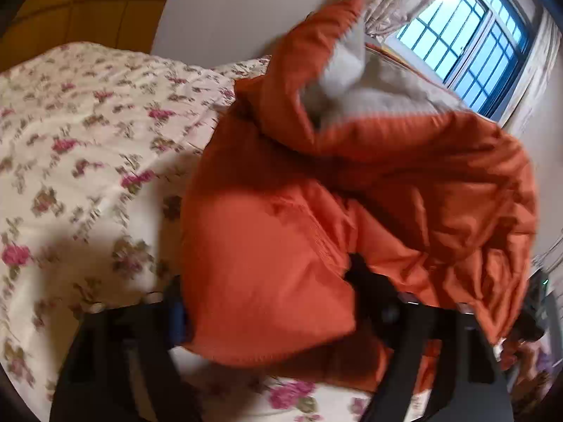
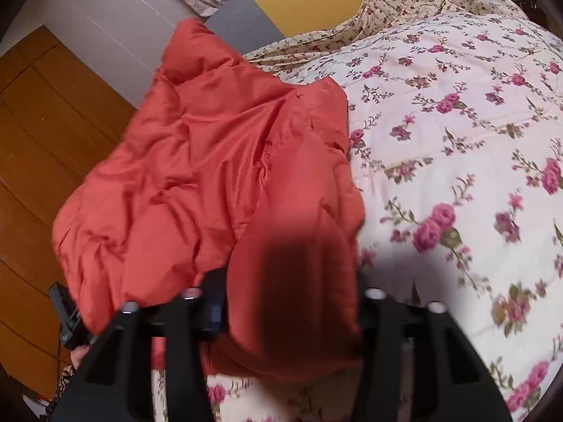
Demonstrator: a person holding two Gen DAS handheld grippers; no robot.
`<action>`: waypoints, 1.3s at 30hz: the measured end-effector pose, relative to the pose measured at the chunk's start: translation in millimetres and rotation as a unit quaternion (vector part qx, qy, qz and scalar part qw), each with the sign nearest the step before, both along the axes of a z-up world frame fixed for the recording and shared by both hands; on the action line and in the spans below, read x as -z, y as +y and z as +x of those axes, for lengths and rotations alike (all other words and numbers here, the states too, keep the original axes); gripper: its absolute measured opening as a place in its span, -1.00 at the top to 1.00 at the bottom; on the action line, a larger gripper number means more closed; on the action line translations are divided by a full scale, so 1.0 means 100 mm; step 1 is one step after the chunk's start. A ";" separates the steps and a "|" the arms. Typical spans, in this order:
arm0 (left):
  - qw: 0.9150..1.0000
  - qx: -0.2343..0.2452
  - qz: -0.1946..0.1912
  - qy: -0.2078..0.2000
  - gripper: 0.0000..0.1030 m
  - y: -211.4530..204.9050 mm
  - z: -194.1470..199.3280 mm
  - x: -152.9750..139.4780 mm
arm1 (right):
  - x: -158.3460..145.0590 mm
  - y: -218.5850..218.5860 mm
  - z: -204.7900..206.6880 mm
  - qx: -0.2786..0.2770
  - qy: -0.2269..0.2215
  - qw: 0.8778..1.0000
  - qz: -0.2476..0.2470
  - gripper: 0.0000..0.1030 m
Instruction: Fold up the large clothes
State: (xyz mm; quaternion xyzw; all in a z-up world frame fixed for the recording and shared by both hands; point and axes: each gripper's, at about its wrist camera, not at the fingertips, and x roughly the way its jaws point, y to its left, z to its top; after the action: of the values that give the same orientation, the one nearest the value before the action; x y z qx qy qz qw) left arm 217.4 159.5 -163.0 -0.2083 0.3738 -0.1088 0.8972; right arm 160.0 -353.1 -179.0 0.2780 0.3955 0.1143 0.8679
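Puffy orange jacket (image 1: pixel 352 193) with pale grey lining hangs crumpled, gripped by left claw (image 1: pixel 267 302) and right claw (image 2: pixel 288 302).

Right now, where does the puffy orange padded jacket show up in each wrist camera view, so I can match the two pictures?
Left wrist view: the puffy orange padded jacket fills centre and right, grey lining showing at top, bunched in the left claw.
Right wrist view: the jacket fills centre-left, its near fold in the right claw.
Shared landmark: the cream rose-print floral quilt under it.
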 end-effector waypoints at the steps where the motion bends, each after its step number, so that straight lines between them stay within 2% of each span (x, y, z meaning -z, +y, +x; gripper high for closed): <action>1: 1.000 0.006 0.001 -0.001 -0.12 -0.01 -0.03 -0.01 | -0.02 -0.01 -0.05 -0.002 0.000 1.000 0.000 0.33; 4: 1.000 0.024 0.006 -0.003 0.04 -0.03 -0.19 -0.02 | -0.03 -0.02 -0.18 -0.009 0.001 1.000 -0.001 0.35; 12: 0.998 0.055 -0.001 -0.008 0.05 -0.06 -0.81 -0.07 | -0.13 -0.16 -0.69 -0.019 0.003 1.000 0.001 0.34; 14: 0.998 0.063 0.003 -0.011 0.05 -0.07 -1.00 -0.09 | -0.14 -0.18 -0.87 -0.026 0.005 1.000 -0.001 0.27; 17: 0.997 0.073 0.023 -0.016 -0.09 -0.07 -1.18 -0.15 | -0.19 -0.21 -1.05 -0.020 0.011 0.999 -0.031 -0.24; 18: 0.996 0.076 0.033 -0.021 -0.18 -0.05 -1.23 -0.19 | -0.25 -0.24 -1.09 -0.008 0.007 0.998 -0.058 -0.40; 19: 0.996 0.076 0.042 -0.027 -0.35 -0.04 -1.26 -0.23 | -0.33 -0.27 -1.12 0.005 -0.005 0.997 -0.080 -0.45; 21: 0.994 0.062 0.065 -0.056 -0.55 0.04 -1.34 -0.37 | -0.45 -0.33 -1.14 0.020 -0.028 0.994 -0.104 -0.60; 24: 0.987 0.046 0.094 -0.125 -0.86 0.10 -1.40 -0.62 | -0.73 -0.27 -1.05 0.010 -0.079 0.988 -0.132 -0.72; 27: 0.981 0.064 0.120 -0.136 -0.87 -0.05 -1.12 -0.74 | -0.90 -0.06 -0.78 -0.021 -0.107 0.980 -0.166 -0.81; 30: 0.980 0.081 0.108 -0.144 -0.87 -0.21 -0.81 -0.77 | -0.95 0.20 -0.39 -0.038 -0.121 0.969 -0.210 -0.86; 31: 0.982 0.082 0.101 -0.138 -0.86 -0.25 -0.70 -0.77 | -0.94 0.27 -0.26 -0.046 -0.120 0.969 -0.211 -0.81; 32: 0.983 0.086 0.092 -0.137 -0.86 -0.26 -0.63 -0.76 | -0.91 0.31 -0.18 -0.054 -0.117 0.970 -0.207 -0.67; 33: 0.984 0.085 0.085 -0.135 -0.55 -0.30 -0.58 -0.76 | -0.89 0.37 -0.12 -0.064 -0.112 0.970 -0.207 -0.18; 34: 0.986 0.080 0.080 -0.127 0.02 -0.32 -0.56 -0.77 | -0.89 0.42 -0.09 -0.062 -0.101 0.968 -0.223 0.31; 35: 0.988 0.069 0.071 -0.116 0.28 -0.31 -0.54 -0.78 | -0.88 0.44 -0.07 -0.062 -0.094 0.967 -0.228 0.46; 36: 0.992 0.053 0.045 -0.108 0.43 -0.23 -0.52 -0.79 | -0.93 0.47 -0.11 -0.063 -0.097 0.969 -0.221 0.63; 38: 0.992 0.029 0.016 -0.125 0.49 -0.15 -0.62 -0.91 | -1.07 0.42 -0.22 -0.058 -0.117 0.972 -0.194 0.73; 39: 0.991 0.021 0.016 -0.133 0.52 -0.16 -0.64 -0.97 | -1.15 0.40 -0.27 -0.049 -0.127 0.972 -0.190 0.77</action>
State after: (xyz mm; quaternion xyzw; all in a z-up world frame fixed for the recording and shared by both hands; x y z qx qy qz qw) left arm 153.9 143.4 -66.4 -0.1697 0.2574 -0.1488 0.9396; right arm 133.2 -313.2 -63.7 0.0710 0.3092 0.1139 0.9415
